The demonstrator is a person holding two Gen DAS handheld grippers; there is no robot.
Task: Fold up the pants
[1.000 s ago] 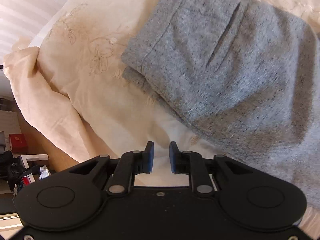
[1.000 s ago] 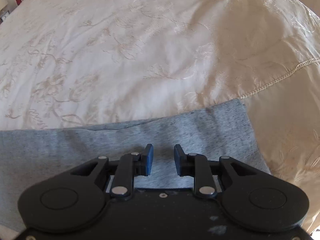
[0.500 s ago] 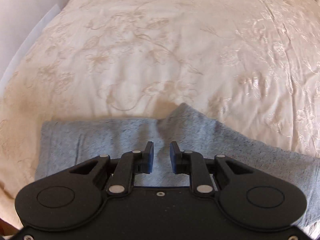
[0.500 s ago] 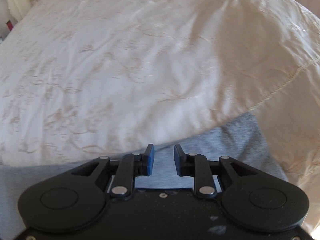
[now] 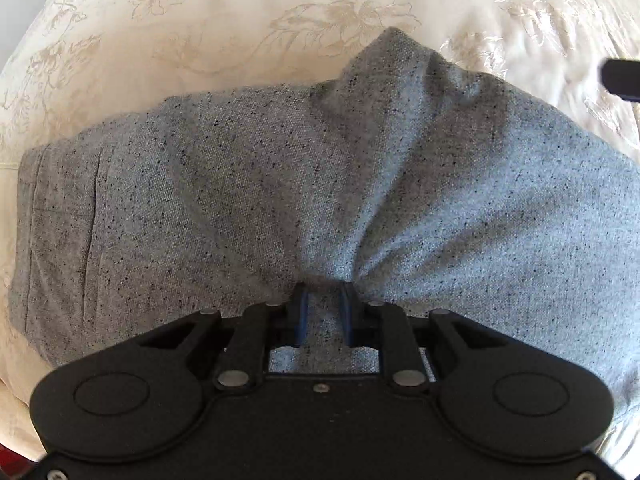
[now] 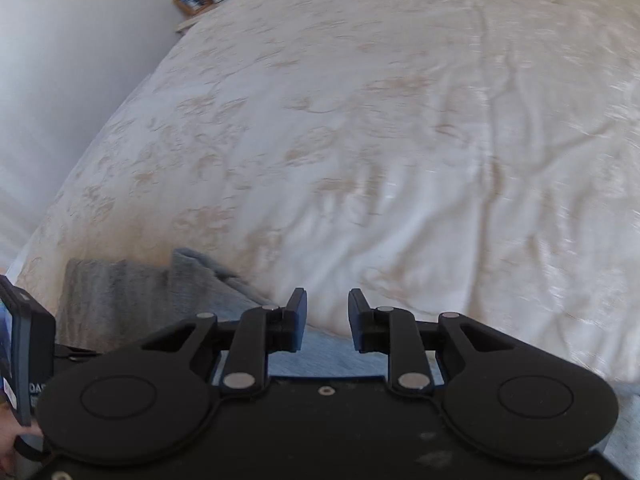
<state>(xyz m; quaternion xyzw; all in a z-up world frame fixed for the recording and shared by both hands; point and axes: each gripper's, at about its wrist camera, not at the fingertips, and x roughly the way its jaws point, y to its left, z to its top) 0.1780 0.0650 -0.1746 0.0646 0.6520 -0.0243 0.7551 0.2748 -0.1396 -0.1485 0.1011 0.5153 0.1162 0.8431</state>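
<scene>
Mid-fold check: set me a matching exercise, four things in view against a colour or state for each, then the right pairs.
1. left tongs
2. right tongs
3. pants
4. bedspread

A. cream, embroidered
B. nothing between them
C. grey, speckled
D. fabric bunched between them

Pairs: 1-D, 2-B, 3-C, 4-A. The left tongs are closing on the pants.
</scene>
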